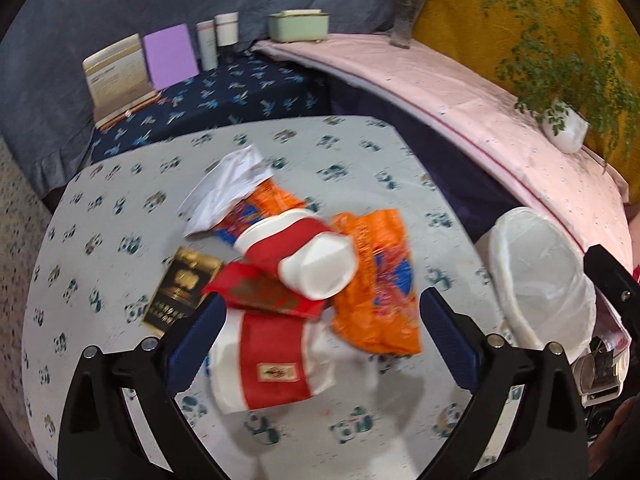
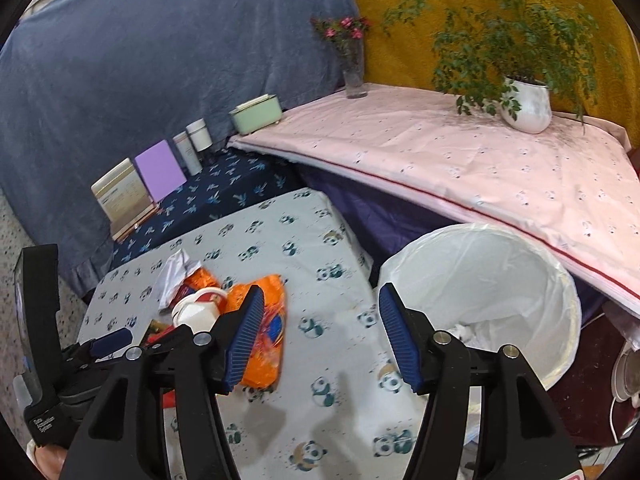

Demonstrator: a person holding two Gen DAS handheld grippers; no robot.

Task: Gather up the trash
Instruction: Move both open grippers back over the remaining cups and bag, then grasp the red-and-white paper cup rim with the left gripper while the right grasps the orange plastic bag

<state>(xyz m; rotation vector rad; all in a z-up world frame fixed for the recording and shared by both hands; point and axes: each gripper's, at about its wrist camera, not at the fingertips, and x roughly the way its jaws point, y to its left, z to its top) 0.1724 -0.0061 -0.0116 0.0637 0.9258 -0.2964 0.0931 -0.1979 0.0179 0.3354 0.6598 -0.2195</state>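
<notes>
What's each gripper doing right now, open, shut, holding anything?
Left gripper: open wide above the trash pile, holding nothing.
Right gripper: open, empty, over the table beside the bin.

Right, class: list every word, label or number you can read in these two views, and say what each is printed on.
"Data Acquisition System": left gripper's black housing, seen in the right wrist view.
Black-and-gold box: gold print, blurred, unreadable.
Red packet: gold characters, blurred.
Orange wrapper: print unreadable.
Red-and-white paper cup: small label, unreadable.

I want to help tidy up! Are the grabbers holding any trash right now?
No, nothing is held. The left gripper hovers open over the paper cups, and the right gripper is open over the table.
</notes>
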